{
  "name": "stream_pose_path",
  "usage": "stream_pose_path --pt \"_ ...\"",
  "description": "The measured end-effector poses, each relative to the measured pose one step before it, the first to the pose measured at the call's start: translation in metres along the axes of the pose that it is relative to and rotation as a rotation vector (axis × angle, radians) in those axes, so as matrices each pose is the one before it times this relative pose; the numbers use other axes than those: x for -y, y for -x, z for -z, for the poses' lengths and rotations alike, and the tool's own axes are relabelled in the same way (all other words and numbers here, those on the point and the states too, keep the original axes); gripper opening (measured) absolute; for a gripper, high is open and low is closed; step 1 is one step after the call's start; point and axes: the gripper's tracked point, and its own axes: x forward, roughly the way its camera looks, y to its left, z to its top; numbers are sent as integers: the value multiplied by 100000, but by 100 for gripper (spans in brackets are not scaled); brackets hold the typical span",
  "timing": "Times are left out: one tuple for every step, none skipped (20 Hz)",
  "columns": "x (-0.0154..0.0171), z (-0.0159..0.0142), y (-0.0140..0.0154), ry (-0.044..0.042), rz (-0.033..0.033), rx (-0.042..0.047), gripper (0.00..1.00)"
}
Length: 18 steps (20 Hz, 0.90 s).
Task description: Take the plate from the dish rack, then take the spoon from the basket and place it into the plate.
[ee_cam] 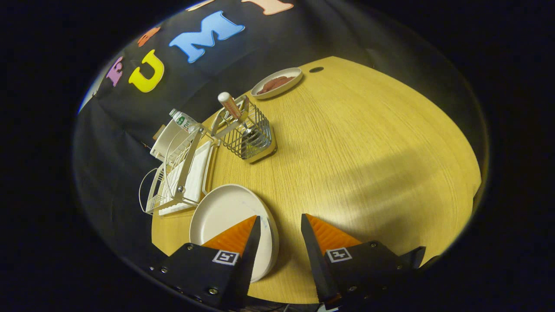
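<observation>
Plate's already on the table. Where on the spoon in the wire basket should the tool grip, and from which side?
Grip the spoon by its handle, coming from above. The handle leans up out of the wire basket while the bowl end sits down inside the wires, so only the handle looks reachable. The tool is open, beside the plate.

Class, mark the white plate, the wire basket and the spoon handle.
white plate [225,212]: gripper view, bare middle, by one finger.
wire basket [253,136]: gripper view, side wall.
spoon handle [229,104]: gripper view, upper shaft.
gripper [279,223]: fingers open, holding nothing.
</observation>
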Motion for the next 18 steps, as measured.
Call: stream_pose_path --pt "-76 -1009 737 3374 536 4035 59" --pt "-262 -1193 616 3259 319 3881 59" --pt "-330 -1199 670 3137 -20 3916 59" --pt "-342 -1415 405 3022 11 3691 59" --pt "-223 -1166 632 2915 -72 3532 59" --pt "-327 -1454 441 2774 -387 3730 59" --pt "-377 -1593 259 2844 -786 4342 59" --pt "-418 -1599 50 3145 -124 4471 59" --pt "2 -1412 86 2955 163 4224 59" --pt "145 -1301 53 2641 1419 4809 59" --pt "-1 -1481 -117 2907 286 4946 59" --pt "-228 -991 -321 3404 162 3923 59" --pt "-182 -779 -331 3115 -556 4009 59" --pt "-200 -712 -304 2848 -314 3834 59" --pt "-74 -576 -427 2919 -398 3029 59" --pt "-134 -181 -442 2802 -329 2416 59" --pt "-80 30 -352 2490 159 1802 59" --pt "-130 156 -426 1888 -117 1103 59"
